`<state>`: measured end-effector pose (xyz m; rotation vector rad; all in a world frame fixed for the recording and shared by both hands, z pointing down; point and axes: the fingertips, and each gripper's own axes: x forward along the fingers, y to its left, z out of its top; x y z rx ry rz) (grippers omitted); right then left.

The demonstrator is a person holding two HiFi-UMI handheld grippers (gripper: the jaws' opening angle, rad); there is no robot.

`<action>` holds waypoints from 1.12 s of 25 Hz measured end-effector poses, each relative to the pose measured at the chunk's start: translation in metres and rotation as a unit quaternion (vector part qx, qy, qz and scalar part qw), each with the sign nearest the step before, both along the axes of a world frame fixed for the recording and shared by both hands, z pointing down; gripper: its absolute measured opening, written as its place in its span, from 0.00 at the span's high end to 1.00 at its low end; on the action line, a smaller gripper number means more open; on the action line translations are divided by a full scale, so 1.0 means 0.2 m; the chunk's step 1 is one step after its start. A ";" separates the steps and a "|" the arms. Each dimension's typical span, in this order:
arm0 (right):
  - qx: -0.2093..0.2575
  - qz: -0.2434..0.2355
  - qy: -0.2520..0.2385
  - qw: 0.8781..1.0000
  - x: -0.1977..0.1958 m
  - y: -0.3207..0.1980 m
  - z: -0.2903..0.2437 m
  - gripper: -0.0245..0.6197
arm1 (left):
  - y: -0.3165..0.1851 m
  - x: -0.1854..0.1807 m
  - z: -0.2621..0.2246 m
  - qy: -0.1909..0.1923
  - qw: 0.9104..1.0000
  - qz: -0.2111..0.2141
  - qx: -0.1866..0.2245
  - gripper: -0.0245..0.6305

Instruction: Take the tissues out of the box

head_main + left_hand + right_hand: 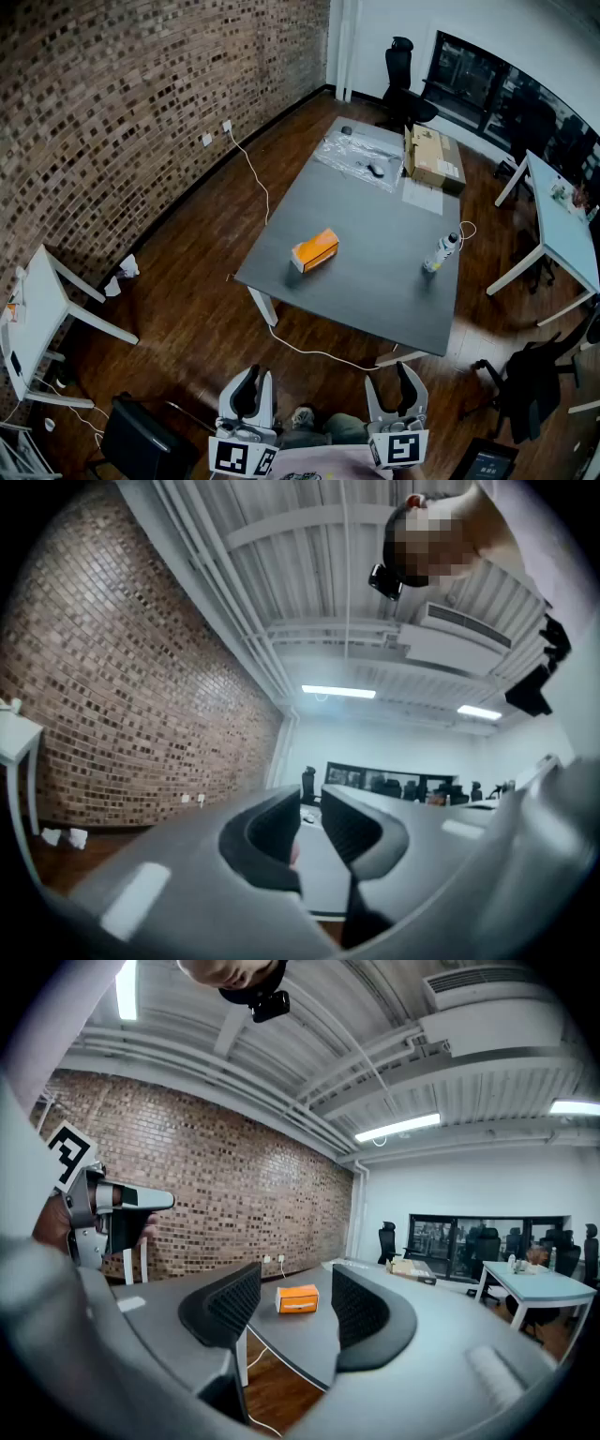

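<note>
Along the left edge of the head view a brick wall runs back, with a white side table (37, 300) beneath it; neither touches the job.

At bottom centre-left the left gripper (253, 375) is held low and close to the body, pointing up and forward. Its jaws are closed tight with nothing between them. We judge this a rest pose, since the work sits well ahead.

At centre frame the orange box (315, 250) lies on its long side on the grey table (375, 281), near the left edge and well apart from both tools. No tissue shows outside it from here, so we take the task as not yet begun.

At bottom centre-right the right gripper (397, 370) is held the same way. Its jaws are drawn almost together and hold nothing. Its own view frames the box far off between the pads, which suggests we are lining up on it.

Between us and the table lies bare floor crossed by a white cable (309, 352), a possible snag for our feet. Farther right on the table a bottle (441, 253) stands upright, clear of the box. A carton (433, 157) and a plastic sheet (361, 155) lie at the far end. A dark chair (530, 375) crowds the lower right.
</note>
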<state>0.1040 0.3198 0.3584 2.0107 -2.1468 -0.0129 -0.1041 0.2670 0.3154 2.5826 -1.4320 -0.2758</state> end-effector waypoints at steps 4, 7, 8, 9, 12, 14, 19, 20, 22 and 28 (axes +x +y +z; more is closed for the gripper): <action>-0.027 -0.015 0.000 1.000 0.07 -0.34 0.11 0.59 | -0.33 0.13 0.10 0.004 1.000 0.015 -0.024 0.88; -0.013 -0.064 -0.016 0.998 0.05 -0.62 0.13 0.59 | -0.59 0.22 0.22 -0.005 0.998 0.023 -0.065 0.83; -0.007 -0.090 -0.002 0.996 0.05 -0.71 0.13 0.59 | -0.67 0.27 0.25 -0.011 0.997 0.025 -0.073 0.80; -0.001 -0.121 0.025 0.992 0.05 -0.81 0.15 0.59 | -0.76 0.32 0.27 -0.024 0.996 0.028 -0.078 0.77; 0.002 -0.226 0.122 0.966 0.02 -1.10 0.24 0.59 | -0.95 0.44 0.36 -0.123 0.988 0.055 -0.072 0.68; -0.032 -0.284 0.200 0.937 0.03 -1.28 0.41 0.56 | -1.06 0.50 0.55 -0.226 0.968 0.088 -0.066 0.60; -0.118 -0.375 0.373 0.841 0.09 -1.71 0.88 0.34 | -1.34 0.74 1.05 -0.389 0.894 0.204 -0.088 0.29; -0.133 -0.392 0.401 0.817 0.10 -1.79 0.96 0.33 | -1.40 0.79 1.14 -0.412 0.878 0.226 -0.088 0.26; -0.159 -0.430 0.449 0.767 0.08 -1.93 1.11 0.32 | -1.52 0.86 1.29 -0.447 0.847 0.271 -0.092 0.19; -0.271 -0.533 0.501 0.626 0.00 -2.12 1.48 0.30 | -1.78 1.00 1.58 -0.452 0.802 0.365 -0.142 0.06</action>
